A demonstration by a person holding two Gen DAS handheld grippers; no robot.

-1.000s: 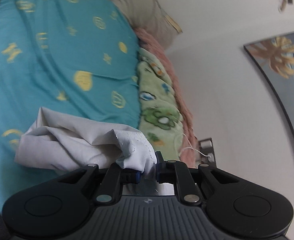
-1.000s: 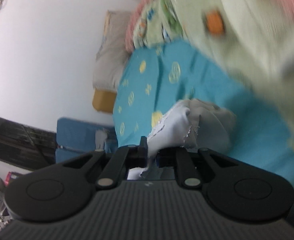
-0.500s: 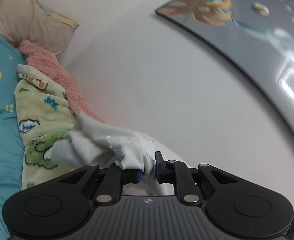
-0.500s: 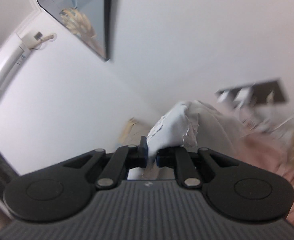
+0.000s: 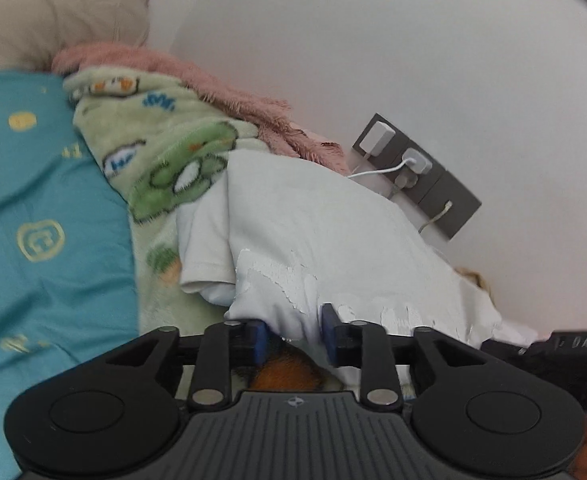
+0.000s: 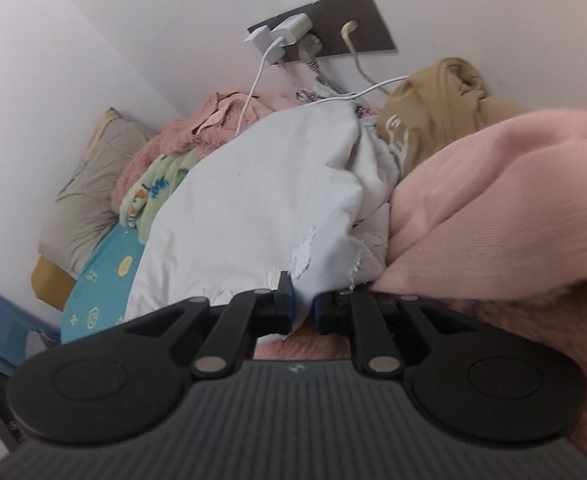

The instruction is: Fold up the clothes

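Both views are bright, with soft and even daylight; its source is outside the frames. The white wall [image 5: 373, 60] looks a little pinkish and has no glare. Shadows are weak, only under the folds of the white garment [image 5: 313, 232]. The teal sheet [image 5: 45, 208] is smeared by motion blur. The pink cloth [image 6: 493, 208], very near the lens, is soft. Fisheye distortion bends the edges, and the corners are dark.
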